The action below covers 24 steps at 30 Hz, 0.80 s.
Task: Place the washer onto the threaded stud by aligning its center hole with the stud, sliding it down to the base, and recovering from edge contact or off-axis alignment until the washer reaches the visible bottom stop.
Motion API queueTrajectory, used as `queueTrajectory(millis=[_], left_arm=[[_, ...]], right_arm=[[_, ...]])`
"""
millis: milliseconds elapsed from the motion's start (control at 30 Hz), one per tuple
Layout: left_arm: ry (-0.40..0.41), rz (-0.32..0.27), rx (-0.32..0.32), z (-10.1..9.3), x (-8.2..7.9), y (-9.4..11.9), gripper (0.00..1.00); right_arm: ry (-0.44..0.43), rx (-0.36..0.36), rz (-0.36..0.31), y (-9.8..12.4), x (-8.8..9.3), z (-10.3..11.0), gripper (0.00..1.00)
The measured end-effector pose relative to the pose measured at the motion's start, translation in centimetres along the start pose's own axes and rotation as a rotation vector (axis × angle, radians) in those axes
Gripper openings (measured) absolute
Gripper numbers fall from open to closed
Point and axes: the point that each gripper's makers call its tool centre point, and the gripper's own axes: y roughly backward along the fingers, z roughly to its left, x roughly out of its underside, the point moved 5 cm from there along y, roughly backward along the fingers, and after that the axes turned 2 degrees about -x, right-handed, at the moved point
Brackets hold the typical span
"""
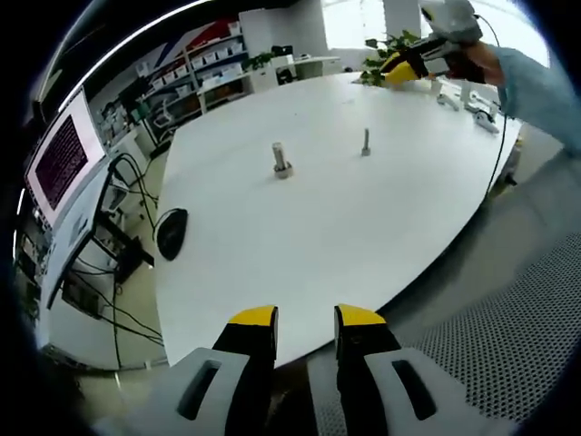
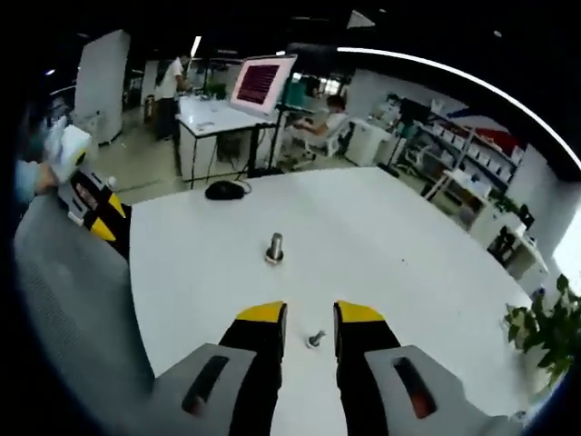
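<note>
Left gripper: jaws spread and holding nothing, hanging over the near edge of the white table; seen from the right gripper view at the table's far-left side.
Right gripper: jaws apart, nothing held between them, poised above the table; in the left gripper view it shows at the far edge, held by a hand.
Threaded stud: upright on its base near mid-table, also seen at.
Small bolt: standing on the table, seen between the right gripper's jaws, well apart from the stud; also at.
Washer: cannot be made out.
Monitor: lit, beyond the table.
</note>
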Motion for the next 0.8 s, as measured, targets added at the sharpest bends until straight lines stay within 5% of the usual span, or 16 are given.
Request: queueTrajectory(millis=[267,400,633,800], left_arm=[[-0.018,0.022,0.007,-0.2,0.2,-0.1,0.24],[-0.028,0.046,0.013,-0.6,0.4,-0.1,0.25],[-0.06,0.066,0.015,-0.6,0.6,-0.1,0.31],[-0.064,0.062,0.02,-0.7,0.5,-0.1,0.3]], right_arm=[[-0.087,0.04,-0.05,6.4,1.9,1.4,0.29],[-0.205,0.051,-0.101,8.9,3.2,2.3,0.29],[-0.343,0.109,-0.115,12.0,6.9,3.3,0.29],[-0.387,0.17,-0.063,13.6,9.7,4.2,0.29]])
